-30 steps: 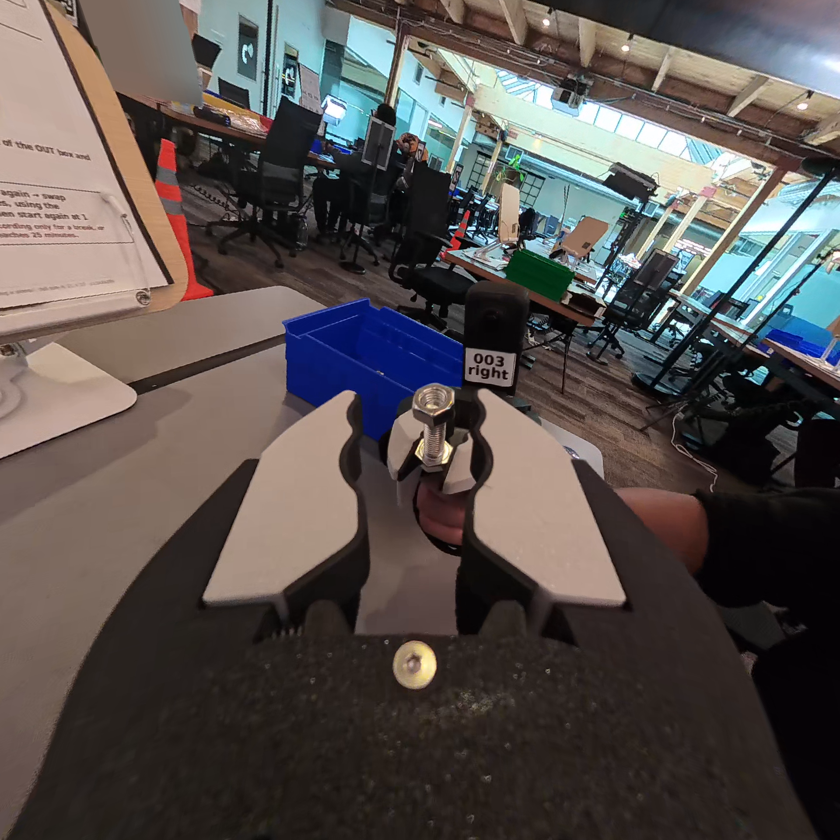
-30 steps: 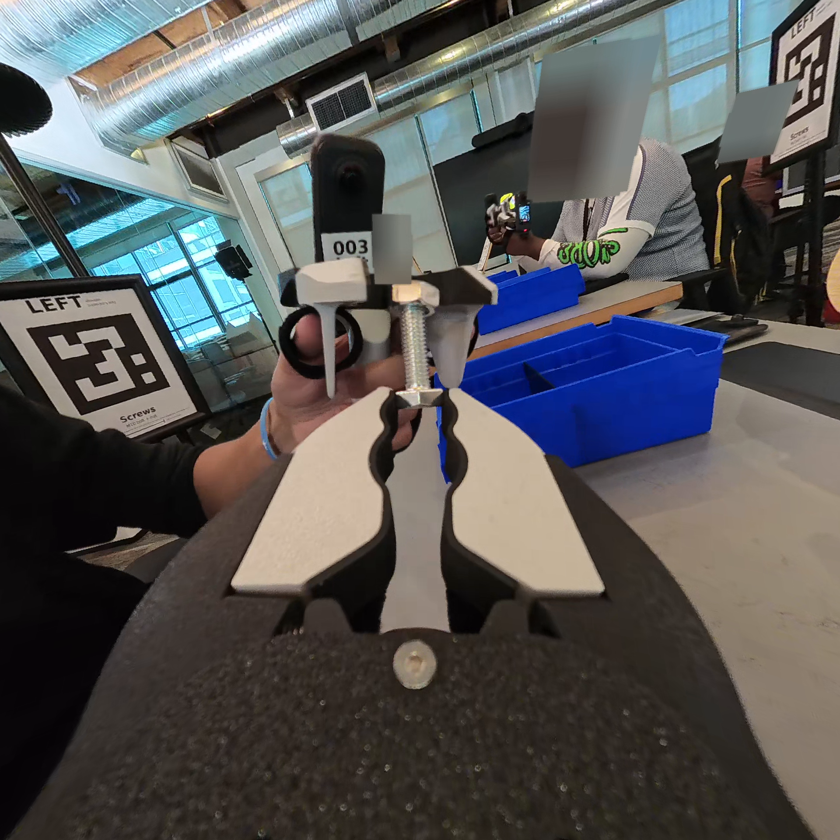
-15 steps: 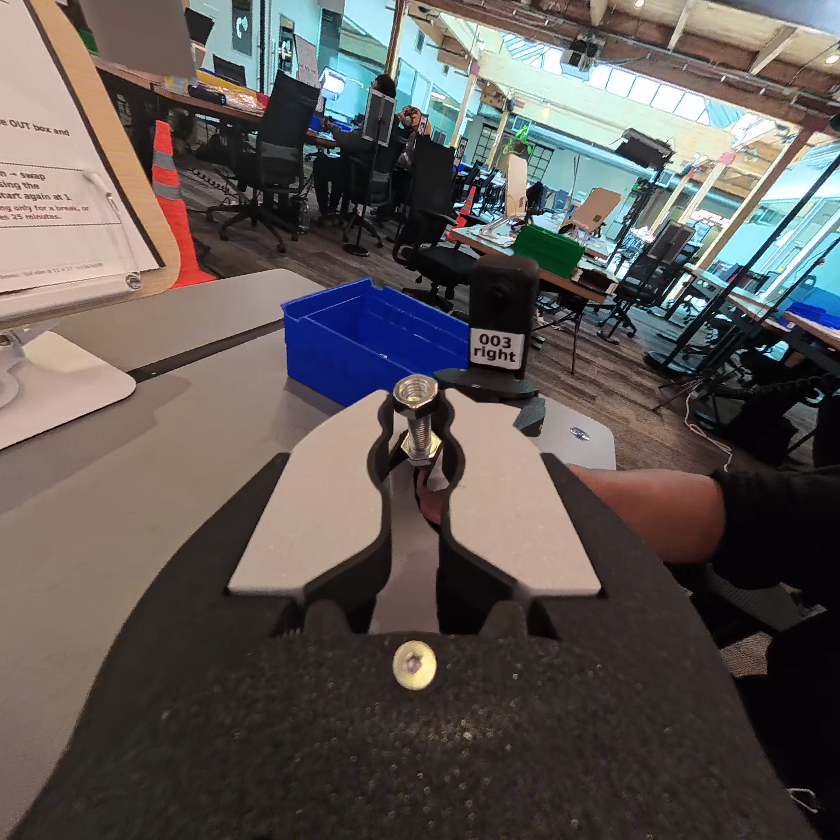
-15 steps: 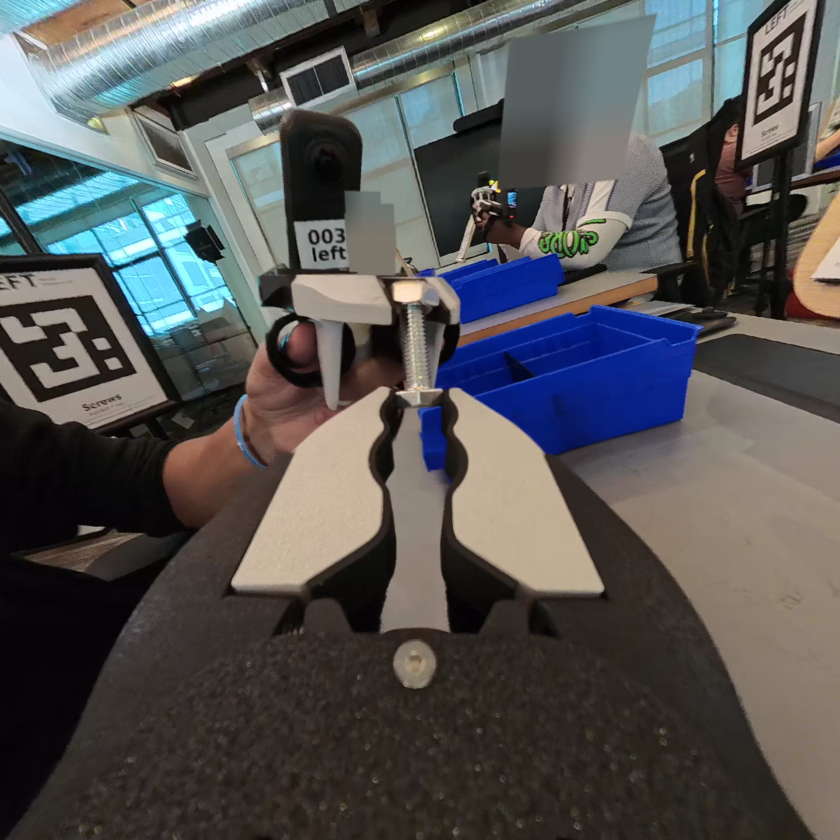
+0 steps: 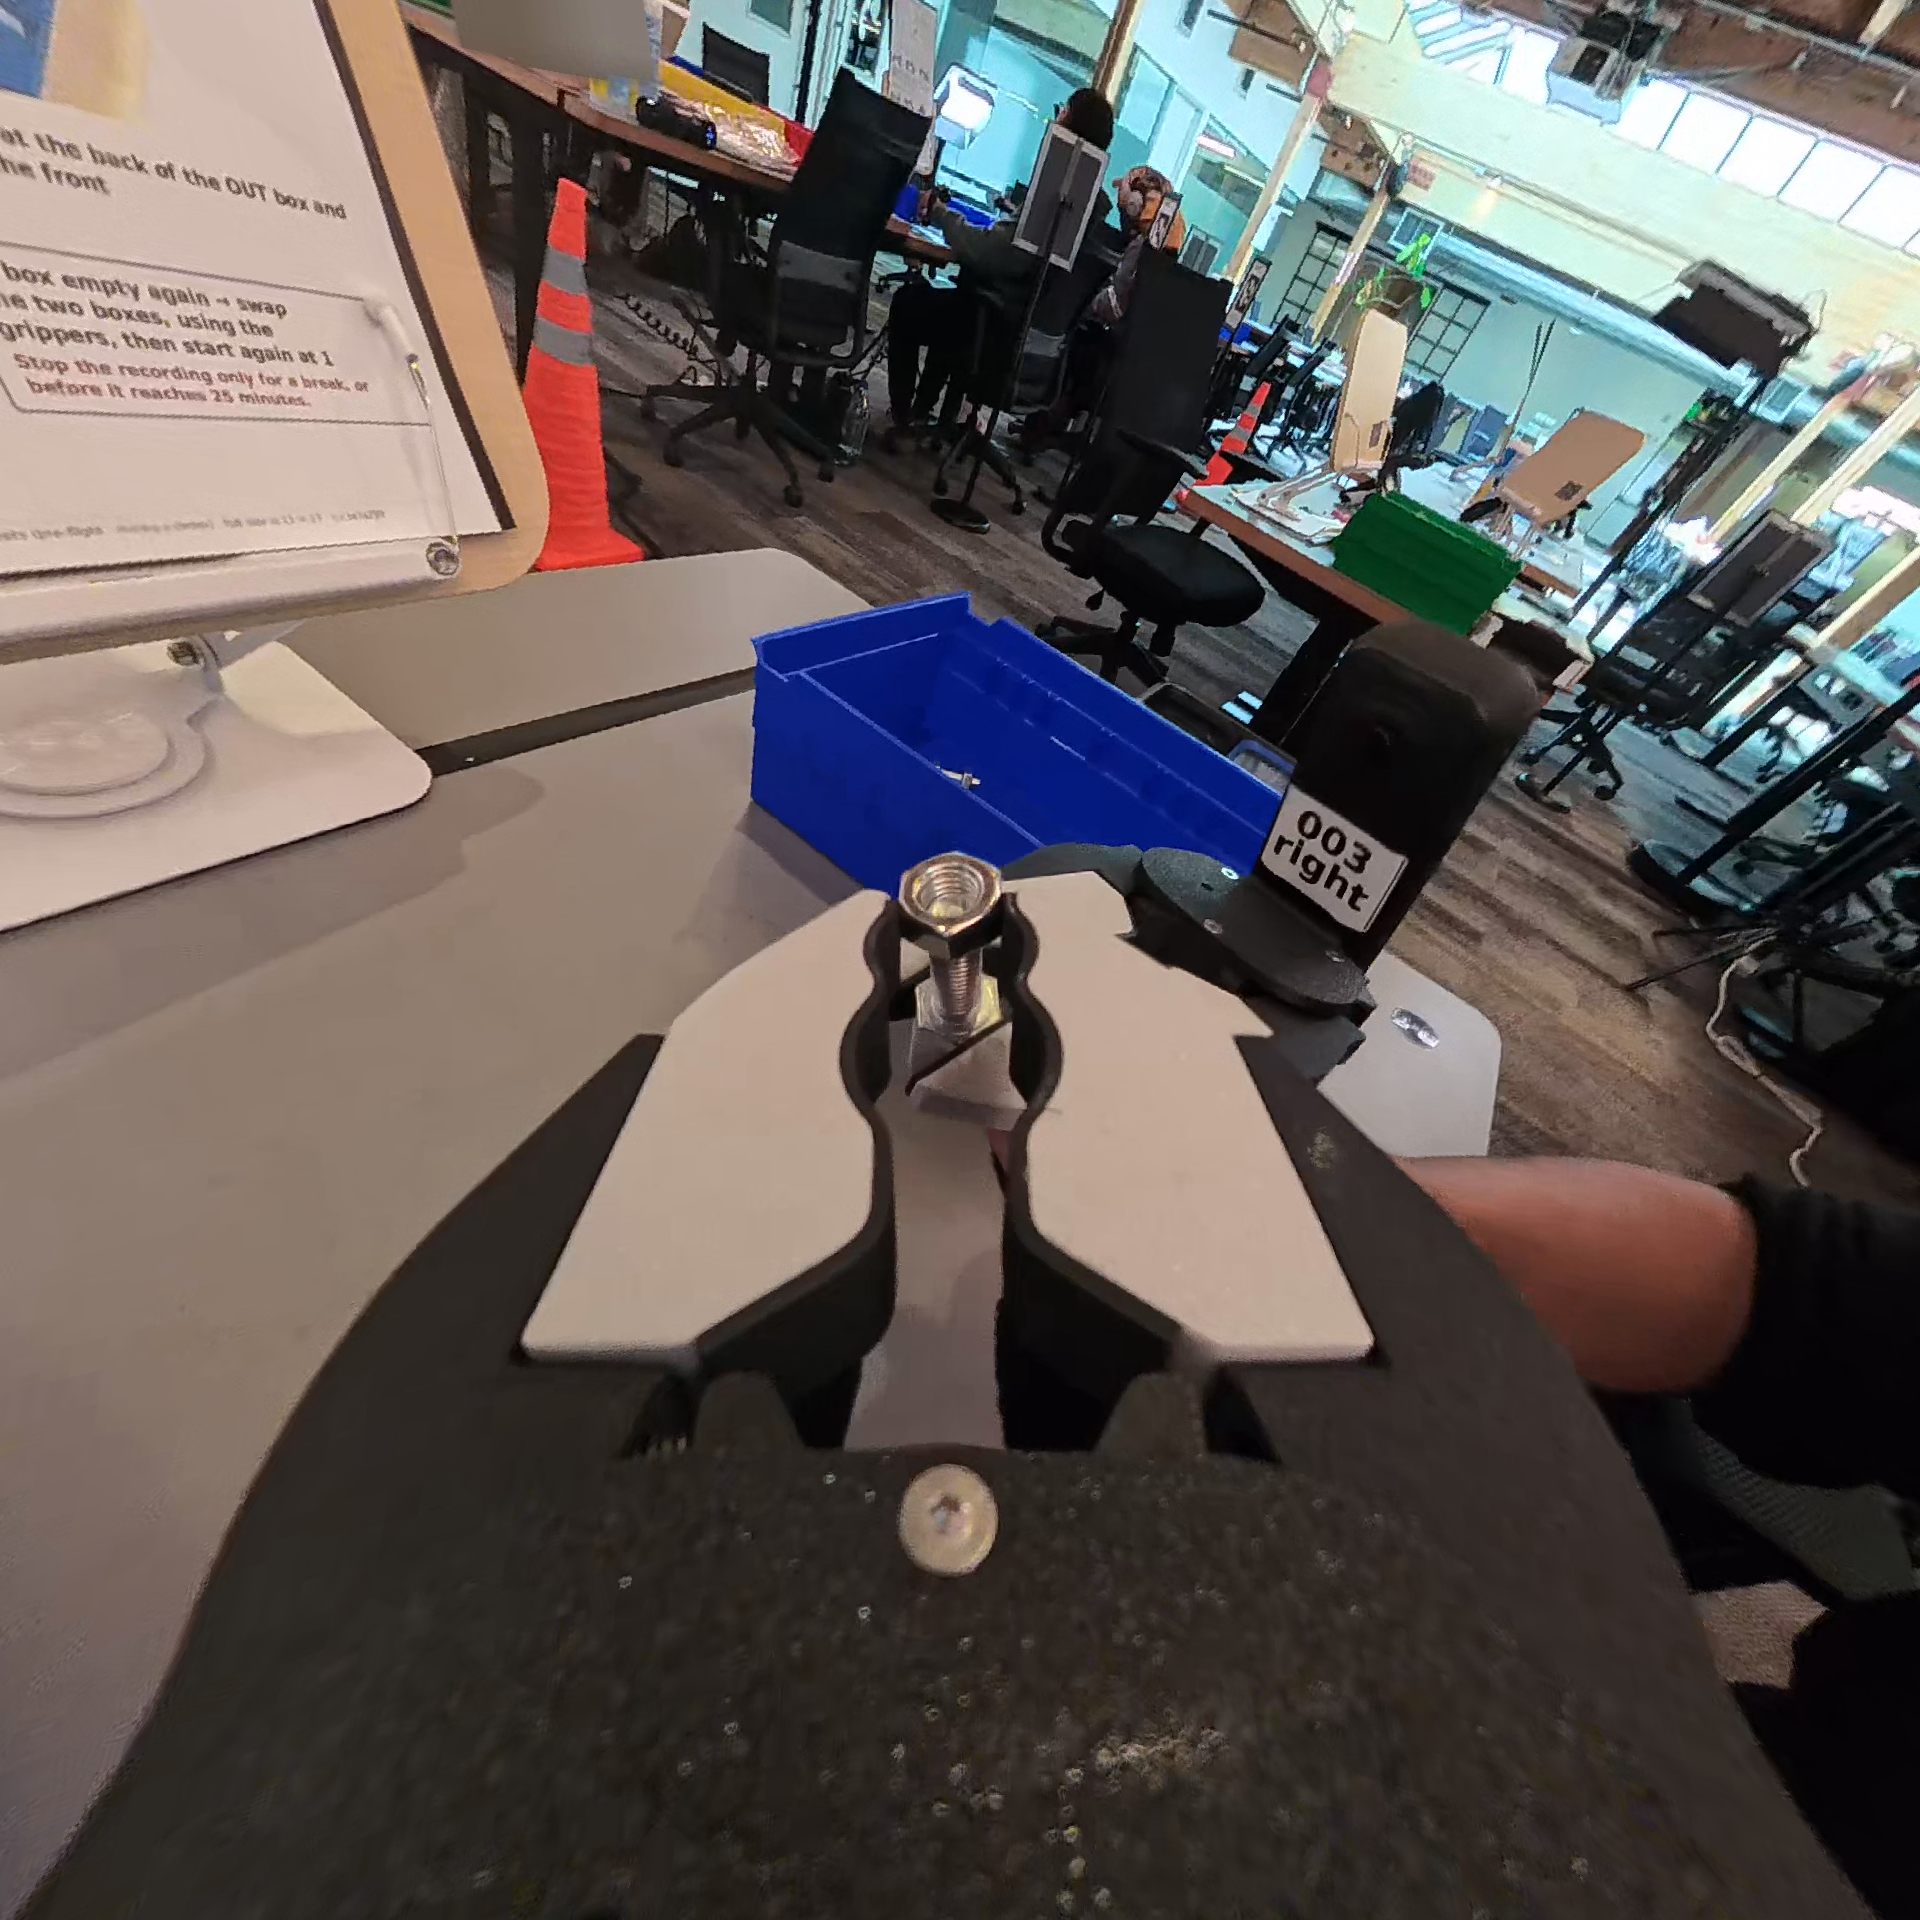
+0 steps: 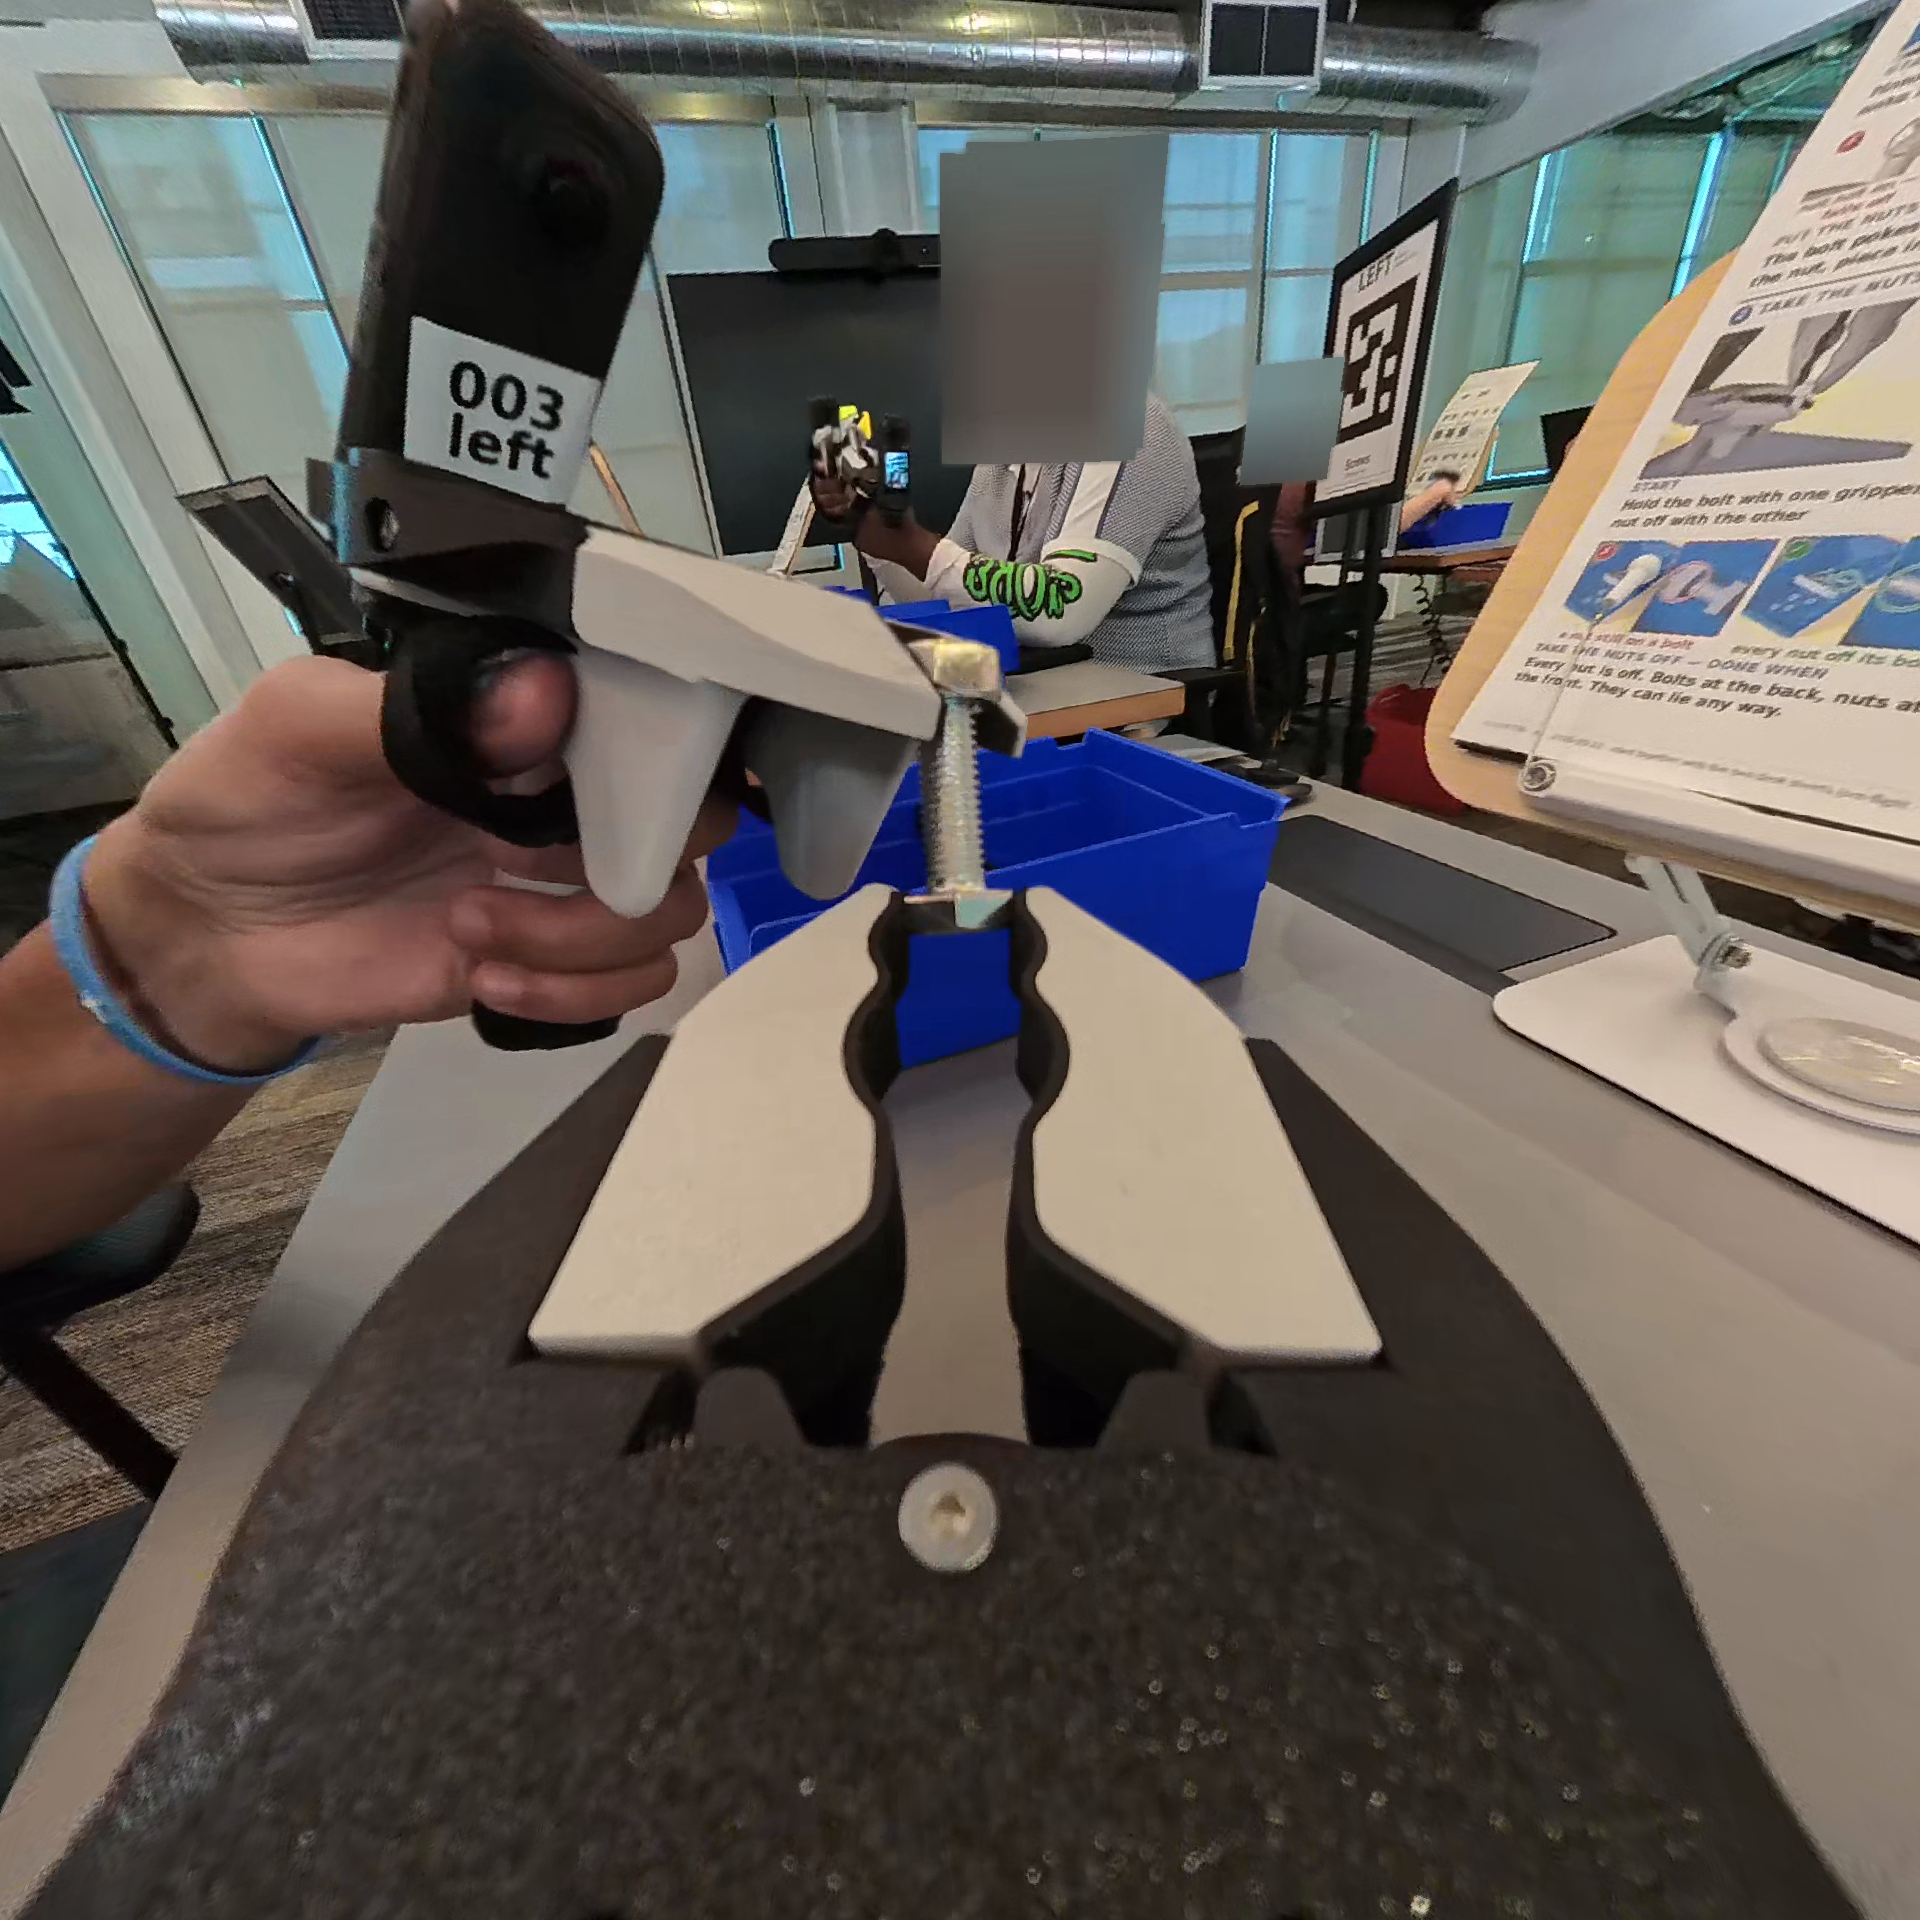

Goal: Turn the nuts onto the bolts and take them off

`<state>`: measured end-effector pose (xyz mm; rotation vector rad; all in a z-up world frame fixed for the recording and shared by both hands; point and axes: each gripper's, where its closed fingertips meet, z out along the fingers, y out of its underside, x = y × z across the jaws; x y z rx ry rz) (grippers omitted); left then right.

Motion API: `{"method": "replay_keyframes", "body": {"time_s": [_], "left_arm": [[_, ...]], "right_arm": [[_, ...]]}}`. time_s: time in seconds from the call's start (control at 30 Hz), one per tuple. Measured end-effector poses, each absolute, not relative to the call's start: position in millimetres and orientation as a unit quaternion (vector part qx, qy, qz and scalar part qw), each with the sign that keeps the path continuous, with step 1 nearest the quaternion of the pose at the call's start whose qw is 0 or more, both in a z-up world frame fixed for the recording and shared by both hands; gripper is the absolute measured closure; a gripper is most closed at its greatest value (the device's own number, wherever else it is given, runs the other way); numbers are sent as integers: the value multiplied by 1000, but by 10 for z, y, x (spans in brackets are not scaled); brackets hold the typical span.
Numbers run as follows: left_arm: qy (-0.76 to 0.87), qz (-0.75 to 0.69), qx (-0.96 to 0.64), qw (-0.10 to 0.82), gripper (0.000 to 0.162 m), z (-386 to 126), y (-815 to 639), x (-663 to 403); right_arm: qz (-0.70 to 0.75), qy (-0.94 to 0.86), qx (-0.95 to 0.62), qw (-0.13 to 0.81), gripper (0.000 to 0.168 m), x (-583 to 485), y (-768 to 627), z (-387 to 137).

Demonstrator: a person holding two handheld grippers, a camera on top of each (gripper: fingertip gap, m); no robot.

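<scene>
The left gripper (image 5: 950, 935) clamps the silver hex nut (image 5: 949, 902); the right gripper (image 6: 956, 914) pinches the threaded steel bolt's (image 6: 954, 800) head, above the blue plastic bin (image 5: 831, 748). Only the left wrist view shows small hardware lying inside the bin.

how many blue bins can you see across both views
3. One blue bin sits on the grey table just beyond the two grippers; two more sit on background desks in the right wrist view. Others may be hidden.
</scene>
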<state>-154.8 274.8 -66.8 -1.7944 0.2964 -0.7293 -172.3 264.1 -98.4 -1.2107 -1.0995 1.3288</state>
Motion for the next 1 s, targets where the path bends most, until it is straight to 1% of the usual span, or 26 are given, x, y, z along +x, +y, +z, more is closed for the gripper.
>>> {"method": "replay_keyframes", "body": {"time_s": [0.2,0.37,0.47,0.6,0.8,0.9,1.0], "left_arm": [[247,-281,-751,544,145,-637,2626,-1507],[338,-293,-730,517,145,-619,2530,-1477],[375,-339,-713,486,145,-590,2469,-1448],[406,-397,-685,457,145,-523,2424,-1414],[455,-493,-641,373,145,-500,2291,-1401],[486,-524,-619,325,145,-512,2226,-1419],[518,-530,-598,305,145,-501,2180,-1410]], "right_arm": [[625,-466,-474,410,150,-1712,2460,-948],[710,-452,-445,306,150,-1694,2287,-904],[756,-437,-418,249,150,-1665,2191,-852],[788,-422,-392,219,150,-1619,2145,-765],[809,-429,-369,161,150,-1575,2026,-735],[823,-426,-358,118,150,-1563,1959,-729],[840,-414,-339,89,151,-1540,1912,-702]]}}
